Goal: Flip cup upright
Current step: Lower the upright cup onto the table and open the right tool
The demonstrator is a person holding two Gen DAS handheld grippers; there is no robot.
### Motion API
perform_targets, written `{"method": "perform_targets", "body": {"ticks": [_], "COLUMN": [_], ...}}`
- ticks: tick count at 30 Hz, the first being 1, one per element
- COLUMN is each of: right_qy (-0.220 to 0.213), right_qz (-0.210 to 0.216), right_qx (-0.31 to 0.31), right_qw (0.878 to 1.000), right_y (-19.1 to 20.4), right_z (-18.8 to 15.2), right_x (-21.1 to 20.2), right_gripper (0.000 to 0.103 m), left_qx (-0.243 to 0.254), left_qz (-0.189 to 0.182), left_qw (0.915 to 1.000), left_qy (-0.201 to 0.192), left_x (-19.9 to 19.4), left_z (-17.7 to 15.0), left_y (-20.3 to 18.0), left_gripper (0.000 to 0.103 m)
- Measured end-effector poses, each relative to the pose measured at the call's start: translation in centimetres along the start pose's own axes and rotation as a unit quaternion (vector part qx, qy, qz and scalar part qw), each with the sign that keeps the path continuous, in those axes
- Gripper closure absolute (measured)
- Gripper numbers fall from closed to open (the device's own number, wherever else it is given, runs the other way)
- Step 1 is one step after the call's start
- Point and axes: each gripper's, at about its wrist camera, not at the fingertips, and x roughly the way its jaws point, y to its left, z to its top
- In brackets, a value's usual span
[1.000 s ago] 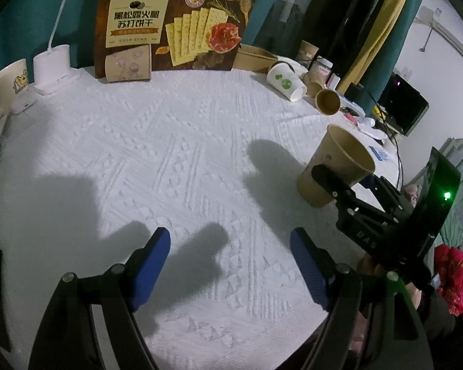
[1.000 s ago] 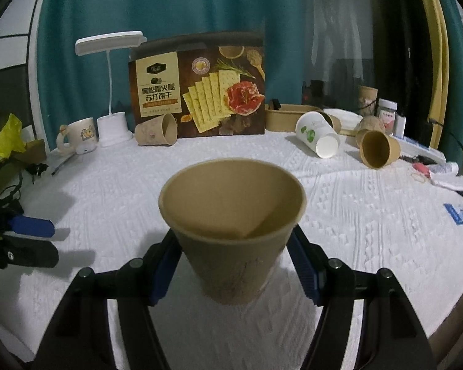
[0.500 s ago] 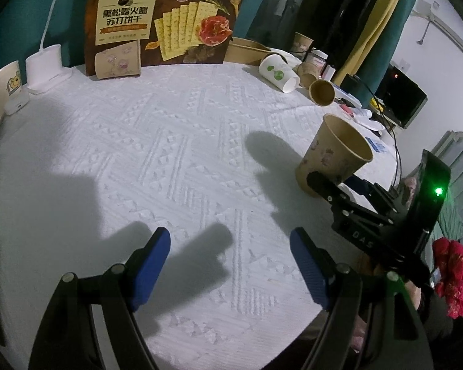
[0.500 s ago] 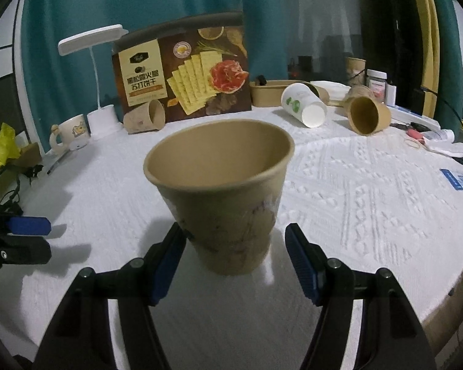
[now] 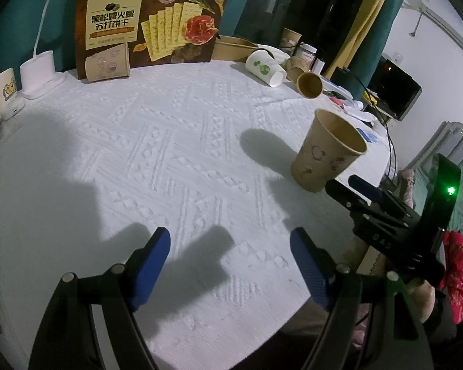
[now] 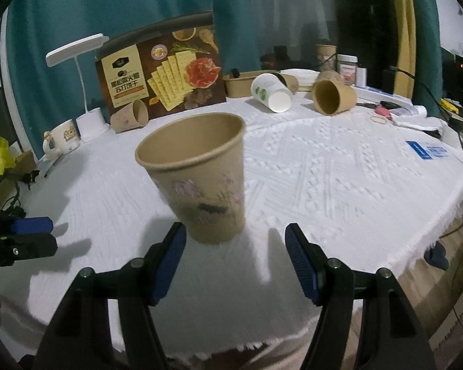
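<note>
White patterned tablecloth (image 6: 339, 166) now bears the cup (image 6: 200, 178) upright, released within the last second. The right gripper (image 6: 235, 254) is spread and drawn back clear of it; the left gripper (image 5: 230, 260) is held apart, idle. The flip appears done.

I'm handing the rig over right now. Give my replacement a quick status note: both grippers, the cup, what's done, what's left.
Right gripper: open, empty, just short of the brown paper cup; neither pad touches it.
Left gripper: open, empty, over bare white tablecloth, well away from the cup.
Cup: standing mouth up on the tablecloth near the table's front edge, free of both grippers.
Done: this cup looks flipped upright and released.
Left: back the right gripper clear without nudging the cup. Other cups lie on their sides at the back: one by the cracker box, a white one and a brown one, should they be part of the job.
</note>
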Motion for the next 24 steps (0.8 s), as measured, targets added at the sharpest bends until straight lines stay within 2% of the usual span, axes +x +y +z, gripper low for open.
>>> {"method": "perform_targets", "body": {"ticks": [11,24], "right_qy": [0.010,0.042], "right_qz": [-0.030,-0.050], "right_qx": [0.028,0.096], "right_qw": [0.999,0.993], "right_y": [-1.6,-4.7], "right_z": [-1.2,-0.4], "right_x": [-3.0,-6.6], "right_gripper": [0.039,0.039], "left_qx": [0.016,0.086], "left_qz": [0.006,0.041], "left_qw": [0.9998,0.9941], "left_qy": [-0.009,-0.053], "left_x": [-0.8,-3.1], "left_z": [-0.5,0.4], "left_y": [-1.2,-4.0], "left_gripper": [0.023,0.023]}}
